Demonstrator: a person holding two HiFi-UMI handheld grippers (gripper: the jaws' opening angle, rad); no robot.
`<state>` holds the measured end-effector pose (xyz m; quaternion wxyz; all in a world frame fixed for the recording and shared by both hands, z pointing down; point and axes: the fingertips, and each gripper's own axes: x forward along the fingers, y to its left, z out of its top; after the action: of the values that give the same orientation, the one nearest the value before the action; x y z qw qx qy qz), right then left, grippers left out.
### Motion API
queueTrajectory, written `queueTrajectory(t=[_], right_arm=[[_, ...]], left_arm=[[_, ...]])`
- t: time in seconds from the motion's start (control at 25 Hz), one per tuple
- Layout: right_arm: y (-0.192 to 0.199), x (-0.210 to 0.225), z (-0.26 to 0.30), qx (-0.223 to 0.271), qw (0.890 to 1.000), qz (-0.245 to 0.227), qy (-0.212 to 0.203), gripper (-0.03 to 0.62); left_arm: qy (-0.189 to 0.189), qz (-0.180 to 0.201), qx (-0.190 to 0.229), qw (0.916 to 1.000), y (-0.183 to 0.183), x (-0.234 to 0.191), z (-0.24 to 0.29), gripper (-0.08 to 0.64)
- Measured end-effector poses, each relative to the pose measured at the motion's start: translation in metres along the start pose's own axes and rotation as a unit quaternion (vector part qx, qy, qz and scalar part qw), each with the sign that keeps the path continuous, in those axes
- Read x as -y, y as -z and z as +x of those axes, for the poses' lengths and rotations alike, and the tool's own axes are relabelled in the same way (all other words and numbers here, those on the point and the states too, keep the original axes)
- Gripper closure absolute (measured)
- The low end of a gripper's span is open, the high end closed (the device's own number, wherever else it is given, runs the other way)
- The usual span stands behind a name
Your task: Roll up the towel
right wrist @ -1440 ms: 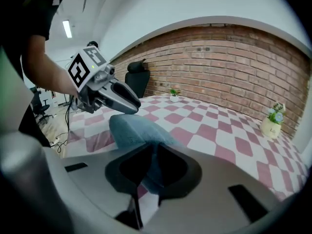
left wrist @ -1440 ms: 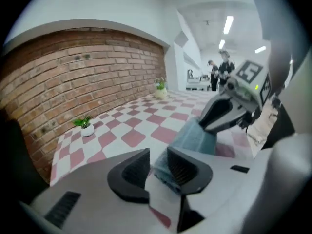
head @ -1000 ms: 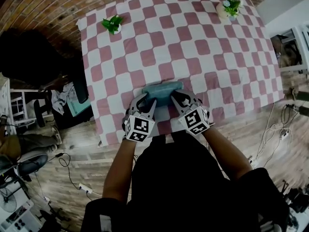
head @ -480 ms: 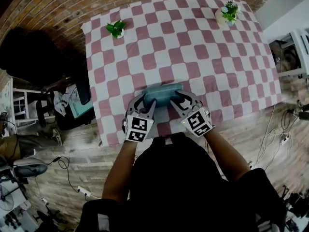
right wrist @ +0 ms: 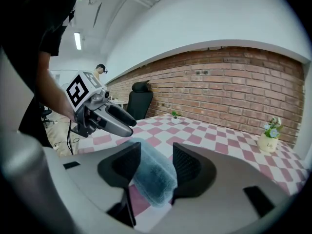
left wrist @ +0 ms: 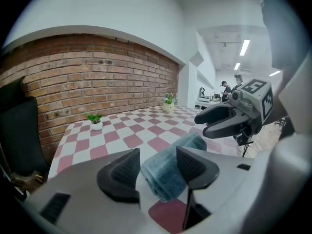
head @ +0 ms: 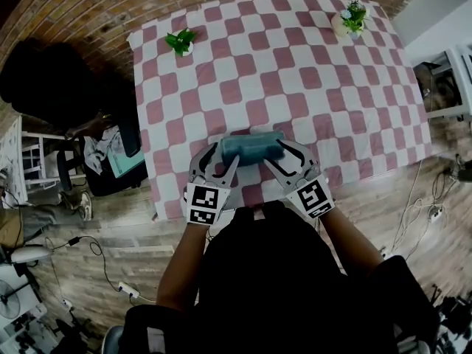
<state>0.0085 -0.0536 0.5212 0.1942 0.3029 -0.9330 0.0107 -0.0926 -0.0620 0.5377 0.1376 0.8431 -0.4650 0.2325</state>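
Note:
The teal towel lies rolled into a short cylinder on the pink-and-white checked tablecloth, close to the table's near edge. My left gripper hovers at its left end and my right gripper at its right end, both lifted off the cloth. The jaws of both have just been opening. In the left gripper view the towel shows below and between the pads of the left gripper, untouched. In the right gripper view the right gripper likewise frames the towel without pressing on it.
Two small potted plants stand at the far corners, one at the left and one at the right. A black chair sits left of the table. Cables lie on the wooden floor. The table's near edge is right under my hands.
Both grippers have risen off the roll and their jaws have spread apart. The rolled towel stays on the cloth.

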Motion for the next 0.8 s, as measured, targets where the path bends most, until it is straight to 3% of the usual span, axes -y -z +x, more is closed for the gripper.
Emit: queueTrajectory(t=[0.12, 0.24, 0.36, 0.48, 0.68, 0.8], right_arm=[[-0.015, 0.002, -0.004, 0.015, 1.0, -0.002, 0.003, 0.408], [-0.045, 0.009, -0.014, 0.045, 0.999, -0.006, 0.016, 0.415], [-0.081, 0.018, -0.025, 0.088, 0.996, -0.003, 0.035, 0.497], [-0.118, 0.027, -0.035, 0.135, 0.989, 0.004, 0.054, 0.578], [-0.16, 0.034, -0.049, 0.167, 0.983, -0.014, 0.082, 0.595], [-0.175, 0.037, -0.052, 0.176, 0.98, -0.026, 0.093, 0.595]], left_arm=[[-0.003, -0.009, 0.023, 0.9997, -0.012, -0.003, -0.009, 0.337], [-0.021, -0.014, 0.069, 0.9973, -0.038, -0.01, -0.024, 0.406], [-0.041, 0.0, 0.109, 0.9931, -0.072, -0.015, -0.042, 0.448], [-0.071, 0.013, 0.151, 0.9859, -0.103, -0.024, -0.059, 0.555], [-0.085, -0.009, 0.21, 0.9739, -0.141, -0.034, -0.081, 0.561], [-0.09, -0.011, 0.224, 0.9703, -0.152, -0.038, -0.089, 0.561]])
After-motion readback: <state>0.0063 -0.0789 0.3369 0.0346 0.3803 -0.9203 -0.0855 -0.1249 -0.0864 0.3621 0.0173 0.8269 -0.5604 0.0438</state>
